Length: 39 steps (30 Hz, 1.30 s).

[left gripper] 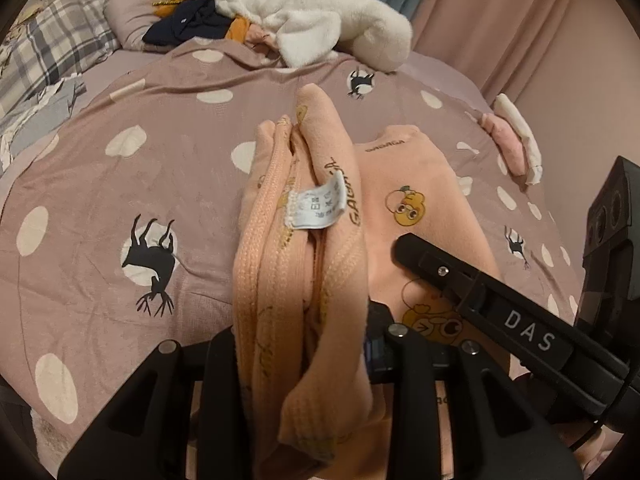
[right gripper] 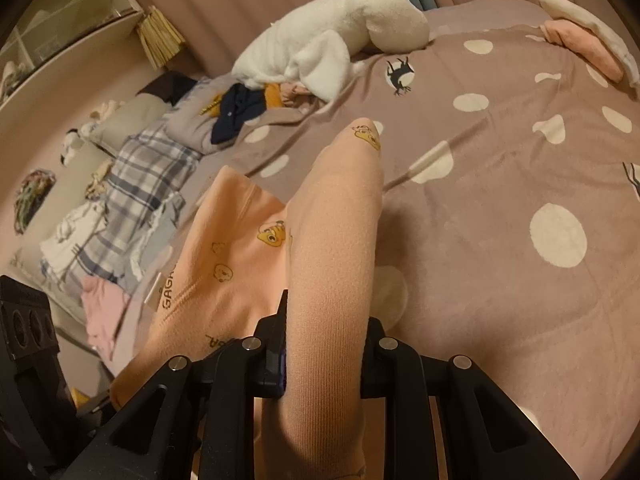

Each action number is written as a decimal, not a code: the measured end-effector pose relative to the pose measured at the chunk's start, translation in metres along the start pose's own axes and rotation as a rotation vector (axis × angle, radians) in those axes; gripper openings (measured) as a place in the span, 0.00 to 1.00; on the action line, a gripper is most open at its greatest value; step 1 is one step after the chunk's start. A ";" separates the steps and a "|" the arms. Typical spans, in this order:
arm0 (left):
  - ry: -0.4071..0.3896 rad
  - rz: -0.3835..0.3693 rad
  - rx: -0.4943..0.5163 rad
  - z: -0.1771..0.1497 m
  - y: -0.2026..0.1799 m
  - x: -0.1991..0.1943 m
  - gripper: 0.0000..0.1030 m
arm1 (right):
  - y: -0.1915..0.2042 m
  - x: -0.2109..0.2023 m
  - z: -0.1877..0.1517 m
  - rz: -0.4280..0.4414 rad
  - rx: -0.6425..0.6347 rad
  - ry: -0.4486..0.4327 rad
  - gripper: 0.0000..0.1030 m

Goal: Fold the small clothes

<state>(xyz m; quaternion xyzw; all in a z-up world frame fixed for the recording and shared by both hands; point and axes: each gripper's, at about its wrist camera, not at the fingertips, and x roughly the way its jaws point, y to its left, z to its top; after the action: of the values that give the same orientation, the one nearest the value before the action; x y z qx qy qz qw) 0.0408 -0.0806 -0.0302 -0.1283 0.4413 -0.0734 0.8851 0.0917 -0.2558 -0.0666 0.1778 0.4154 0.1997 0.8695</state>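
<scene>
Bed (left gripper: 100, 168) with dotted quilt: left gripper (left gripper: 304, 356) and right gripper (right gripper: 324, 356) each pinch the peach garment (left gripper: 304, 208), mid-fold; next, lay the lifted edge flat.

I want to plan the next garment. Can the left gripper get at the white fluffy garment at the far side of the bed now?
Probably not yet. The left gripper is shut on the peach duck-print garment, and the white fluffy garment lies far across the dotted bedcover.
</scene>
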 end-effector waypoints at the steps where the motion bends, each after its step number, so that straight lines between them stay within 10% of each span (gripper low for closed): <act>1: 0.007 -0.003 -0.003 0.001 0.001 0.003 0.32 | -0.002 0.002 0.000 -0.003 0.006 0.003 0.23; 4: 0.034 -0.003 -0.016 0.001 0.002 0.012 0.39 | -0.006 0.007 0.000 -0.018 0.015 0.019 0.23; 9: -0.078 0.131 0.001 0.000 0.012 0.005 0.93 | -0.010 0.004 0.000 -0.074 0.015 0.002 0.46; 11: -0.120 0.181 0.034 0.001 0.013 -0.001 0.99 | -0.010 -0.004 0.000 -0.085 -0.013 -0.035 0.51; 39: -0.062 0.016 0.163 -0.028 0.000 -0.045 1.00 | -0.014 -0.064 -0.044 -0.181 0.146 -0.033 0.91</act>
<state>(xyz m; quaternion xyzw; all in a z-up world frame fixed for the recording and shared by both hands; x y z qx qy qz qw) -0.0092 -0.0741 -0.0121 -0.0547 0.4073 -0.0979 0.9064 0.0233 -0.2933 -0.0576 0.2058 0.4288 0.0865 0.8754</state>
